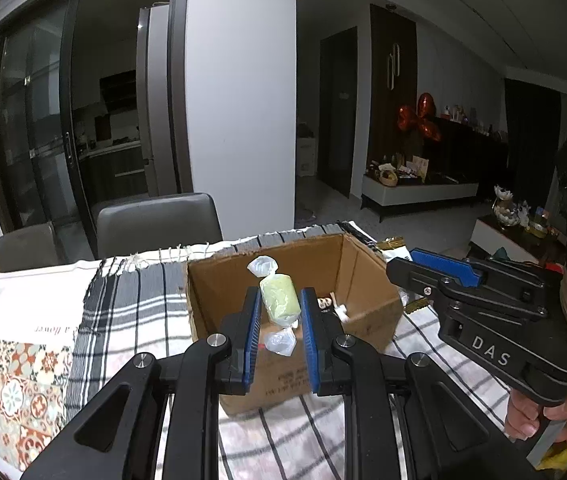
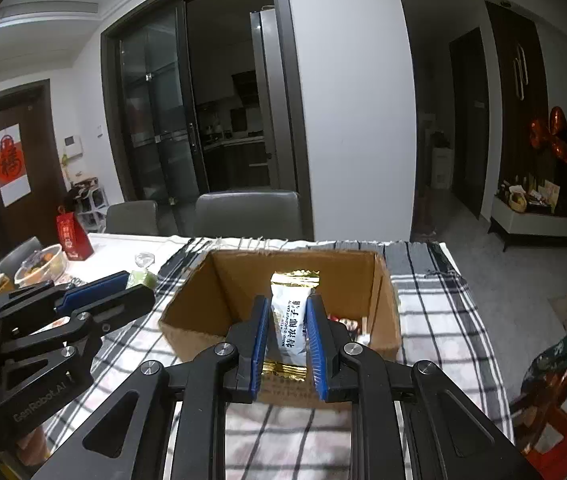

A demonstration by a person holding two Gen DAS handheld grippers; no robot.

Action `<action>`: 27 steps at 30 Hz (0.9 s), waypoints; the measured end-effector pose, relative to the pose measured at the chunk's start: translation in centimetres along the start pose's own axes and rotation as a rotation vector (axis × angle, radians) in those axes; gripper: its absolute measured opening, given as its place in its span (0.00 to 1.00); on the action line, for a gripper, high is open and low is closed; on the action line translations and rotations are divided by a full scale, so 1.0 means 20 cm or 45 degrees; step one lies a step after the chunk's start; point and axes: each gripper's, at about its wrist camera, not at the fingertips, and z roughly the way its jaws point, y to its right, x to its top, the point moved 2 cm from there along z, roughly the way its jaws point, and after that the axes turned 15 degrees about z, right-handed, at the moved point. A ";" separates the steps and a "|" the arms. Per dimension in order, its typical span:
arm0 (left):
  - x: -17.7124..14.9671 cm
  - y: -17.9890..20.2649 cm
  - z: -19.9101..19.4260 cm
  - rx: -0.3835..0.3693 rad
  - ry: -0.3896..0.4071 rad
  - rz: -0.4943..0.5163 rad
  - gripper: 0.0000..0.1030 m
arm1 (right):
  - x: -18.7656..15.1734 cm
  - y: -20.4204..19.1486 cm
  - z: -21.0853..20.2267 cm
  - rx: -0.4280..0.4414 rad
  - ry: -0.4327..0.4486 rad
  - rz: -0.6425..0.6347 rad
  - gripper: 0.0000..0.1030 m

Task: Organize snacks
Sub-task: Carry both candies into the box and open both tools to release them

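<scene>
My left gripper (image 1: 280,307) is shut on a pale green candy (image 1: 279,300) in a clear twist wrapper, held above the near wall of an open cardboard box (image 1: 219,280). My right gripper (image 2: 286,320) is shut on a white and gold coconut candy packet (image 2: 289,320), also above the near side of the same box (image 2: 187,312). A few small wrapped snacks (image 1: 329,305) lie on the box floor. Each gripper shows in the other's view: the right gripper (image 1: 443,266) at the right, the left gripper (image 2: 123,284) at the left with the green candy (image 2: 141,278) in it.
The box stands on a grey plaid cloth (image 2: 435,320) over a table. A red gift bag (image 2: 72,240) and a lidded food bowl (image 2: 41,266) stand at the far left. Two grey chairs (image 2: 247,212) are behind the table. A gold snack wrapper (image 1: 393,246) lies beyond the box.
</scene>
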 end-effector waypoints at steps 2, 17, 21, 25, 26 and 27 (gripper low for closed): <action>0.02 -0.02 0.05 -0.011 -0.007 0.000 0.20 | 0.03 0.01 0.03 -0.006 0.005 0.000 0.20; 0.06 -0.08 0.30 -0.002 -0.096 -0.022 0.30 | 0.08 0.07 0.27 -0.084 -0.077 -0.033 0.27; 0.03 -0.07 0.25 0.033 -0.102 -0.034 0.35 | 0.06 0.07 0.23 -0.087 -0.065 -0.040 0.31; 0.02 -0.06 0.17 0.039 -0.107 -0.059 0.35 | 0.05 0.06 0.15 -0.076 -0.064 -0.034 0.31; 0.01 -0.06 0.13 0.043 -0.098 -0.064 0.37 | 0.05 0.06 0.13 -0.076 -0.063 -0.033 0.31; 0.01 -0.05 0.11 0.046 -0.092 -0.068 0.42 | 0.04 0.06 0.10 -0.074 -0.063 -0.029 0.31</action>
